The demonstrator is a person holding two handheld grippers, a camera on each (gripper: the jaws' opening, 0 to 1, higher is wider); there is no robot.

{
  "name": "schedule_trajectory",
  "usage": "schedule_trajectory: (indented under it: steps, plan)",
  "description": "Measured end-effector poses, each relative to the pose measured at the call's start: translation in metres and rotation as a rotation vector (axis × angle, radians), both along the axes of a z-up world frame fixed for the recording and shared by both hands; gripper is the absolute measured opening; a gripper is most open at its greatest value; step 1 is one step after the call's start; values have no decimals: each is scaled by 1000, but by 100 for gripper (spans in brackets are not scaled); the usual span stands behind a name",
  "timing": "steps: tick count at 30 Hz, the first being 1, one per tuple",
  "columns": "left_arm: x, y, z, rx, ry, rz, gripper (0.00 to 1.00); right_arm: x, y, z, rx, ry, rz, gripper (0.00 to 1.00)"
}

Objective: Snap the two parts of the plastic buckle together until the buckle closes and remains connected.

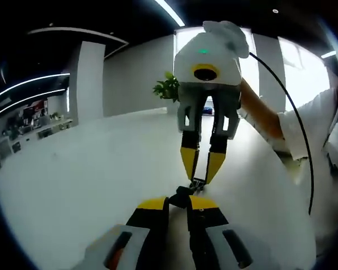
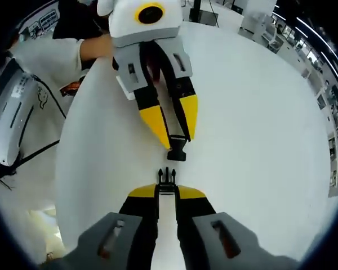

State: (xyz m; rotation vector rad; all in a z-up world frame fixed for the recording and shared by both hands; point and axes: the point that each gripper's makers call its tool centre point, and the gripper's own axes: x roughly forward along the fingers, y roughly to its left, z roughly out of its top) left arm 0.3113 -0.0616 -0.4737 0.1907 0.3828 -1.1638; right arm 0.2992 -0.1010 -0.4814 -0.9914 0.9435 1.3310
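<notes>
Two buckle halves, pronged (image 2: pixel 167 175) and socket (image 2: pixel 177 149), seemingly tool-held apart.

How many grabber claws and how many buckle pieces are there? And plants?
Grippers: 2, the left gripper and the right gripper
Buckle pieces: 2, the socket piece and the pronged piece
Potted plants: 1
Total: 5
</notes>
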Motion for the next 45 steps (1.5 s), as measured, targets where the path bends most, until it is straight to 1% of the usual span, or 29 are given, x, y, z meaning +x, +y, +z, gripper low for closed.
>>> schedule_trajectory:
  steps: [2,4,8,15,20,22,28,30,31,32,33,34,37,41,42,43,44,45]
  plan:
    - [-1,0,-1,11,-4,-2,12,-2,-1,-1,-25,10,-16,10]
    - [-2,0,-2,16,-2,-1,12,-1,0,-1,-32,4,-26,10]
    - [-4,-3,-6,27,5,-2,12,0,0,-2,-51,15,-51,10]
    - [-10,-6,-7,41,6,-16,12,-7,0,-4,-73,24,-44,10]
    - [-12,-6,-7,43,12,-13,12,-6,0,-4,-76,37,-66,10]
    - [-14,-6,-7,50,7,-17,12,-7,1,-4,-74,42,-56,10]
    - [-15,-4,-7,50,13,-14,12,-8,1,-4,-84,31,-54,10]
    - [-15,-5,-7,51,14,-12,11,-10,2,-4,-87,45,-70,10]
    - [-17,-6,-6,48,14,-19,11,-10,6,-4,-65,52,-78,10]
    - [-17,-7,-6,48,16,-21,11,-12,7,-4,-63,58,-71,10]
    - [-18,-6,-6,52,12,-18,11,-12,7,-4,-73,57,-79,10]
    - [-18,-7,-6,53,9,-19,11,-13,6,-4,-79,52,-68,10]
    - [-19,-7,-7,48,23,-14,11,-12,6,-4,-87,47,-69,10]
    - [-19,-8,-7,46,29,-11,11,-12,8,-3,-76,45,-85,10]
    - [-19,-8,-7,45,30,-16,11,-12,8,-3,-75,51,-83,10]
    - [-19,-8,-7,42,33,-18,11,-11,8,-3,-78,44,-51,10]
    - [-18,-9,-7,40,34,-17,11,-9,11,-3,-56,20,-20,11]
    - [-17,-8,-7,40,36,-15,11,-11,11,-4,-47,11,3,11]
